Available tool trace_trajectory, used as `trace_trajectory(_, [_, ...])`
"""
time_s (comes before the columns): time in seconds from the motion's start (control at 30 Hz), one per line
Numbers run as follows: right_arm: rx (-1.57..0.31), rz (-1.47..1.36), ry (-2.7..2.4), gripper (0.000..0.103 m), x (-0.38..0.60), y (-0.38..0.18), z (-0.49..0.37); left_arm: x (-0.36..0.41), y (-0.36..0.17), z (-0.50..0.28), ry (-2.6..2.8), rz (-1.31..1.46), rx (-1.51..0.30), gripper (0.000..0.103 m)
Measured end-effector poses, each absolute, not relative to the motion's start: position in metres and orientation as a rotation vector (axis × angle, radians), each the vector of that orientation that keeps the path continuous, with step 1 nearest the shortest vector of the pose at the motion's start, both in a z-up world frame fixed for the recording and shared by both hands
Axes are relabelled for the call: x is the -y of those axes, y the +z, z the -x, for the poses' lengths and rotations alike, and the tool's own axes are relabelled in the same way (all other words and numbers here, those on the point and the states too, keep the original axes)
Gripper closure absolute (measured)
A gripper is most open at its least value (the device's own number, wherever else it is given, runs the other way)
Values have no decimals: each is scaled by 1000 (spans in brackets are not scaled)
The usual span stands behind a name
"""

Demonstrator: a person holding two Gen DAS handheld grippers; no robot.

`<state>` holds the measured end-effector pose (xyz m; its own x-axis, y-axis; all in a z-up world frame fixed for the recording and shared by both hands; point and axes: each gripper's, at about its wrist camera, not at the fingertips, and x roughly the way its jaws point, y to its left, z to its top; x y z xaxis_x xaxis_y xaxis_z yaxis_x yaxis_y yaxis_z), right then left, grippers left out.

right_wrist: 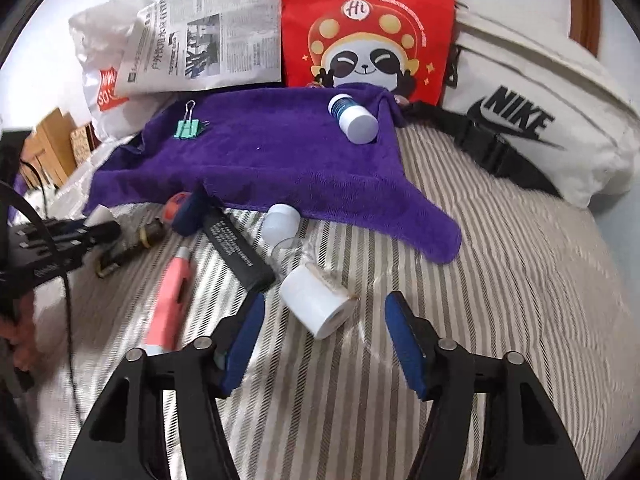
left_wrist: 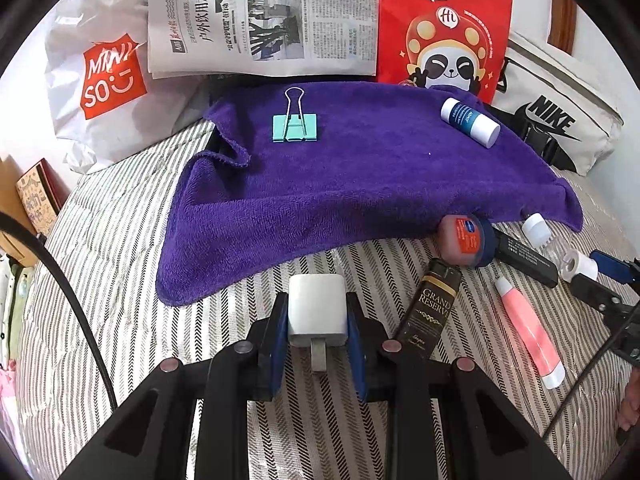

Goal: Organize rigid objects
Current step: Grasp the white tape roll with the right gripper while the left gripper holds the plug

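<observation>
Sorting onto purple terry towel [left_wrist: 360, 184] — left gripper [left_wrist: 318, 320] clamps white plug-in charger cube [left_wrist: 316, 312]; right gripper [right_wrist: 324, 332], jaws apart, straddles white label roll [right_wrist: 316, 300] — next, close.

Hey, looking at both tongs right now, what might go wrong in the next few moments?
1. The right tongs stand open around the white roll, which lies tilted on its side on the striped bedding; closing on it could roll it away or catch its loose paper edge.
2. The left tongs hold the white charger with its prong sticking out toward the camera; a slip could drop it onto the bedding short of the purple towel.
</observation>
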<state>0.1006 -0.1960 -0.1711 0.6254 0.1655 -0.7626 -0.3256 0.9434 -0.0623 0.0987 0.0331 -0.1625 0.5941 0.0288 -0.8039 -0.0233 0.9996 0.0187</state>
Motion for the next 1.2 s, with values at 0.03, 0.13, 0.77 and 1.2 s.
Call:
trace_trajectory(0.03, [-861, 207, 288, 52, 195, -173, -102, -32, -163, -98, 32, -16, -932, 77])
trace_trajectory(0.13, [-890, 189, 296, 61, 197, -175, -104, -32, -162, -99, 34, -19, -932, 77])
trace_trajectory(0.77, [-929, 153, 300, 62, 198, -173, -100, -31, -162, -98, 27, -20, -935, 77])
trace_trajectory(1.2, [-884, 93, 345, 62, 212, -142, -94, -34, -159, -98, -12, 12, -937, 78])
